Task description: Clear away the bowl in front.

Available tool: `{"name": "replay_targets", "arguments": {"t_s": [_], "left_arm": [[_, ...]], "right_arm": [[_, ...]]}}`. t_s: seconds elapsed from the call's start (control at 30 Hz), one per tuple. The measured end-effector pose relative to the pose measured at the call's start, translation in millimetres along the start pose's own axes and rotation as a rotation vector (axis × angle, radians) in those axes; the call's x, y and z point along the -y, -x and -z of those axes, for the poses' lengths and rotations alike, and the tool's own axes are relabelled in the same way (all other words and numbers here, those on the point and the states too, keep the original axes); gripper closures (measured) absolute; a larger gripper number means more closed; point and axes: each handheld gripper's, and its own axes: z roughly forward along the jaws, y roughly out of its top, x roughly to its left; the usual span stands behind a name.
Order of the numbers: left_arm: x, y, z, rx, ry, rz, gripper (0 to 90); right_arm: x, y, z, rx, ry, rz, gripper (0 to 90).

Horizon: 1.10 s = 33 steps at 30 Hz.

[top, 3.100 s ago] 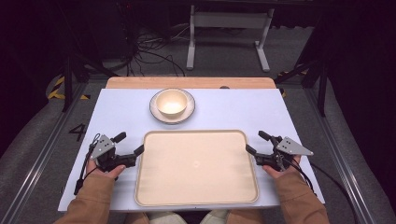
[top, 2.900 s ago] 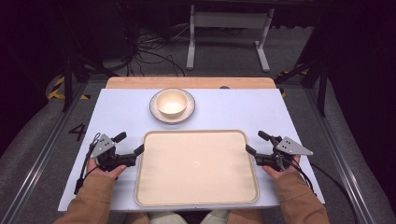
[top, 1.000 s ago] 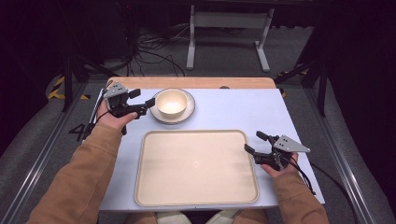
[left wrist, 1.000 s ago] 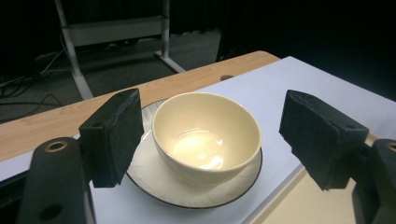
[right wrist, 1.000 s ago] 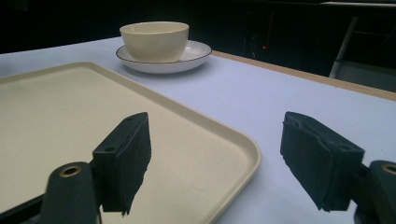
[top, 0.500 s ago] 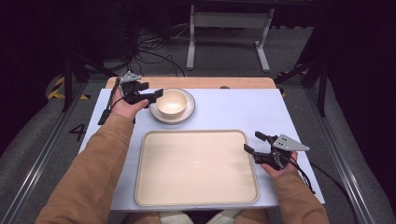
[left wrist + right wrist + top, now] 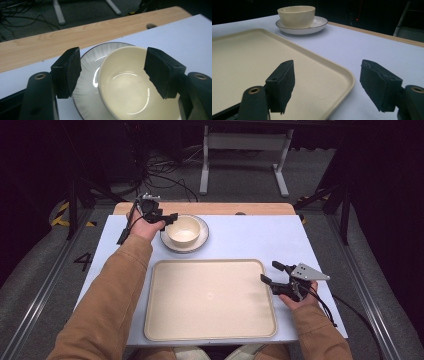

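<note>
On the pale blue-white tabletop [image 7: 250, 237], whose far edge meets a strip of light wood [image 7: 225, 208], a cream ceramic bowl [image 7: 183, 230] sits inside a white ribbed saucer with a thin dark rim [image 7: 199, 241] near the far left part of the surface. A large rectangular cream tray with rounded corners [image 7: 210, 297] lies empty close to the near edge, well apart from the saucer. The person's left arm, in a tan sleeve [image 7: 107, 300], stretches diagonally forward from the near edge to the far left corner, the hand wrapped around the left gripper [image 7: 170, 218], which points toward the bowl from its left side. In the left gripper view the two black padded jaws stand wide apart, one over the saucer's ribbed rim [image 7: 85, 82] and the other over the far side of the bowl [image 7: 127, 80], so that the bowl lies between them; whether the pads touch anything cannot be told, and nothing is clamped. The right forearm comes in short from the near right, the hand low beside the tray's right edge, holding the right gripper [image 7: 272, 273] with its grey three-cornered plate on top and its cable trailing toward the near right corner. Its jaws are also spread and empty: in the right gripper view one jaw hangs over the tray's rim [image 7: 342, 75], the other over bare tabletop [image 7: 367, 42] just beside it, with the bowl [image 7: 297, 15] and saucer [image 7: 317, 25] seen farther off.
</note>
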Motion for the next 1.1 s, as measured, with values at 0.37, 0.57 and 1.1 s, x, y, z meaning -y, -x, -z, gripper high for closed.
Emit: {"name": "replay_targets", "arguments": {"t_s": [0.37,0.57,1.1], "left_arm": [[7.3,-0.2,-23.0,0.004,-0.115,0.030,33.3],[11.2,-2.6,-28.8,-0.006,-0.151,0.035,35.2],[24.1,-0.3,-49.1,0.014,-0.207,0.051,39.2]], "right_arm": [[-0.3,-1.5,-0.1,0.006,-0.009,0.018,28.5],[-0.4,-1.9,0.0,0.010,-0.009,0.022,28.3],[-0.4,-2.1,-0.4,0.006,-0.008,0.029,29.0]]}}
